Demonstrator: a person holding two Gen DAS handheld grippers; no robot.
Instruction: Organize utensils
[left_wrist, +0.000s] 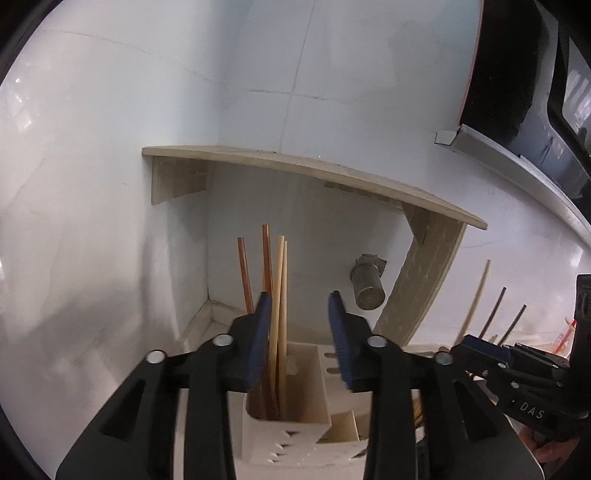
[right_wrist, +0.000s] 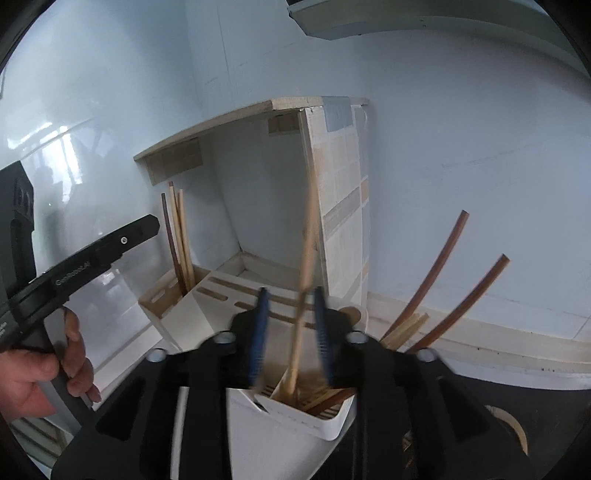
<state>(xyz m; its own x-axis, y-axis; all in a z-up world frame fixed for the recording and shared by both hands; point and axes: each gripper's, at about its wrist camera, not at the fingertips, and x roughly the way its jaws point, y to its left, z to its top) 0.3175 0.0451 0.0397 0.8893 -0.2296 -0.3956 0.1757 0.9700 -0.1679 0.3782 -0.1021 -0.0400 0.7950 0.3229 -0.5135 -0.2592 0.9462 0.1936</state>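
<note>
Tiled corner, wooden shelf (left_wrist: 314, 173) overhead, pale table (right_wrist: 480, 332) below.

Cream utensil holder (left_wrist: 295, 435) near centre under left claw (left_wrist: 301, 339): holds two pale bamboo chopsticks (left_wrist: 279, 314) and two reddish-brown chopsticks (left_wrist: 245, 273), all upright, leaning left. Left claw open, pads not pressing; bamboo pair just beside left pad, contact unclear.

White slotted holder (right_wrist: 325, 424) under right claw (right_wrist: 291, 332): one pale chopstick (right_wrist: 306, 266) standing between the pads, blurred, tip in the holder, a few more lying low inside. Right claw parted, no grip seen. Two dark brown chopsticks (right_wrist: 443, 266) in a further container at right, leaning right.

Judged: sticks light, stiff, smooth, apt to slip or pivot. Best taken mid-shaft or higher, pads square across, pairs pinched together.
</note>
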